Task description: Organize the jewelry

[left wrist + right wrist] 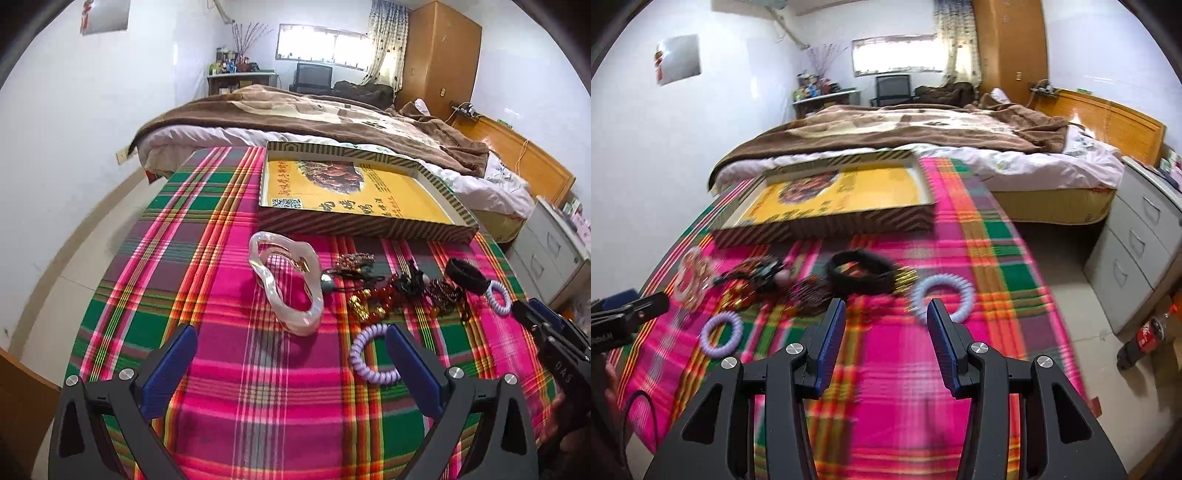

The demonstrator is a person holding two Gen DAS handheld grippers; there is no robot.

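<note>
Both tongs, left and right, hover spread before the tray, jewelry pile blurred.

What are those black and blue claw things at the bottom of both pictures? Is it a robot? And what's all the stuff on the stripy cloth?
No robot here. A person holds one grabbing tool in each hand, and each tool has a small camera looking out along its two blue fingers. So one picture comes from the left gripper and the other from the right gripper. The right-hand picture is blurry.

Both tools are open and hold nothing.

On the checked cloth lies jewelry to tidy up: a big pearly white clip, a purple spiral band, a pale blue spiral band, a black band, and a tangled pile of red and gold beads. Behind them sits a wide flat box with a yellow bottom and nothing in it, probably where the jewelry will go.
</note>
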